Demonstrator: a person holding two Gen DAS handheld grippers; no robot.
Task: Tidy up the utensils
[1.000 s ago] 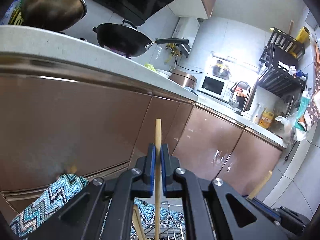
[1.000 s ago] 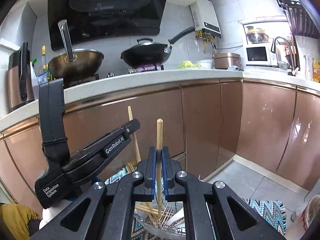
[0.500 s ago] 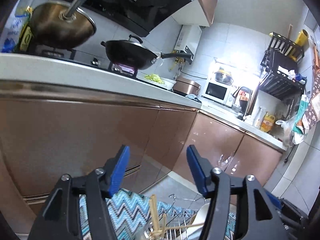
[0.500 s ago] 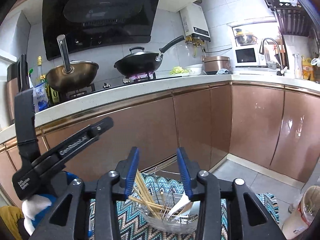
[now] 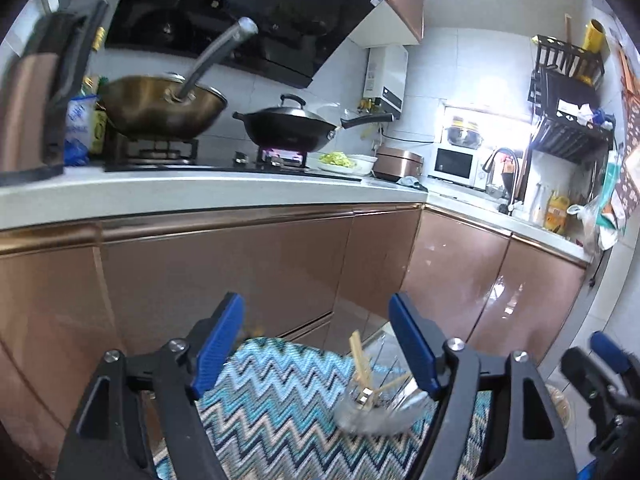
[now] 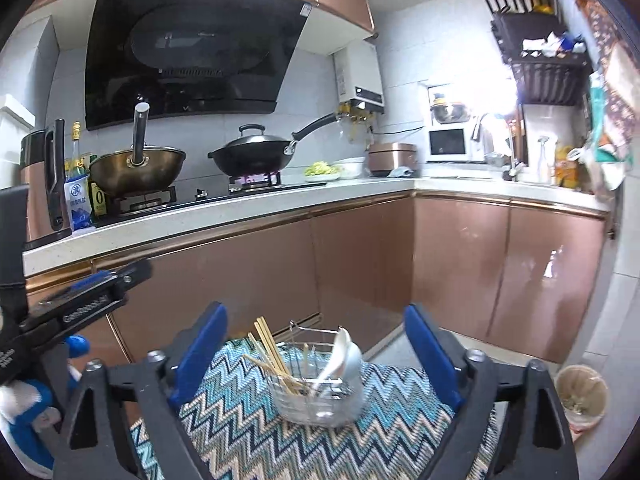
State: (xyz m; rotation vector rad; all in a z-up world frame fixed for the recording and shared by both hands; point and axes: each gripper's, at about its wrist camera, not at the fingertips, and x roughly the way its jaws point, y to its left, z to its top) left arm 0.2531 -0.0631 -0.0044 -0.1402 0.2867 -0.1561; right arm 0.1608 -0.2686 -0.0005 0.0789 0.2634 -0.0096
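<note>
Chopsticks [image 6: 269,350] and spoon [image 6: 340,354] upright in wire basket [image 6: 320,404] on zigzag mat [image 6: 248,408], stowed handles-up for easy reach. Left gripper [image 5: 316,346] and right gripper [image 6: 316,354] just spread wide, nothing between jaws; both clear of basket, apparently after release.

Readable text is scarce. Right wrist view: the left tool [image 6: 80,296] arm carries white lettering, "GenRobot.AI", blurred. Yellow bottle [image 6: 98,196] left of the brass wok [image 6: 138,170] shows a large "0" on its label. The blue-white bag [image 6: 78,204] beside it has print, unreadable. Left wrist view: nothing legible.
</note>
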